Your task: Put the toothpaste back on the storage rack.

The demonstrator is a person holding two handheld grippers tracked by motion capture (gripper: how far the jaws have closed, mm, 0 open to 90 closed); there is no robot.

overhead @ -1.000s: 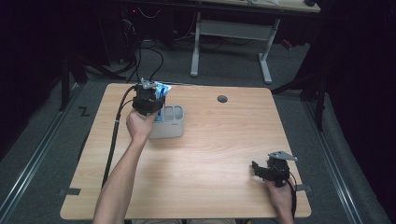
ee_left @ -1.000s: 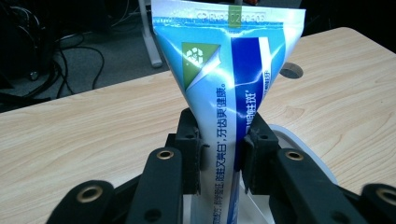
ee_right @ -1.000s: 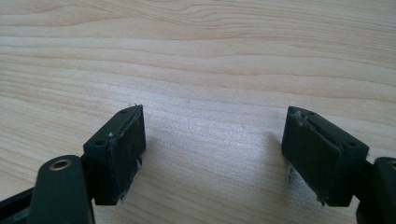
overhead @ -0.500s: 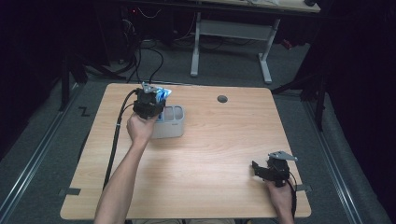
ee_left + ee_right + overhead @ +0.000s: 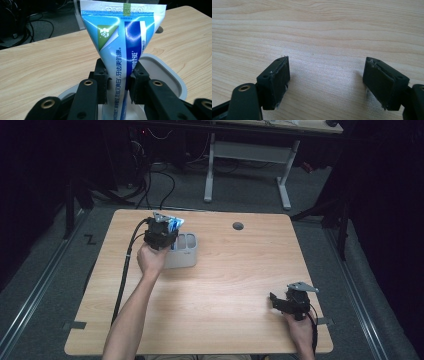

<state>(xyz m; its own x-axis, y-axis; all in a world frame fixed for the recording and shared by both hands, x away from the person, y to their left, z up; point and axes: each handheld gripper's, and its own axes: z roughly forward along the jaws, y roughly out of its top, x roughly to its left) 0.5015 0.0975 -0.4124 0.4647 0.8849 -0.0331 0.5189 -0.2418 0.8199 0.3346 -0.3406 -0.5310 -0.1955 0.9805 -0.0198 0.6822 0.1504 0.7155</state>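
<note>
Item 1: toothpaste tube [image 5: 120,47], blue/white w/ green patch and printed text. Stands roughly upright, flat crimped end up, between the fingers [image 5: 101,82] of the left gripper [image 5: 117,83]. Both pads press the tube's lower body, one per side; fingers narrow, closed on the tube. Lower end of tube drops out of sight behind the fingers, above the inside of the holder.

Item 2: grey holder [image 5: 184,252], rounded tray-type w/ compartments, on far-left part of tabletop [image 5: 225,285]. In left gripper view its pale rim [image 5: 172,75] curves just behind and right of the tube. Which compartment sits under the tube: cannot tell.

Item 3: left gripper [image 5: 161,234] in high view, held in left hand [image 5: 150,260] directly over the holder's left end, blue tube top [image 5: 175,224] sticking out beyond it. Black cable [image 5: 125,270] trails back along the forearm.

Item 4: right gripper [image 5: 280,302], near-right corner of tabletop, well apart from holder. Held in right hand [image 5: 300,330]. Fingers [image 5: 275,82] wide apart, nothing between them, bare wood grain [image 5: 324,37] below; pads appear close to or on the surface, contact not certain.

Item 5: round grommet hole [image 5: 238,226], far edge of tabletop, right of holder.
</note>
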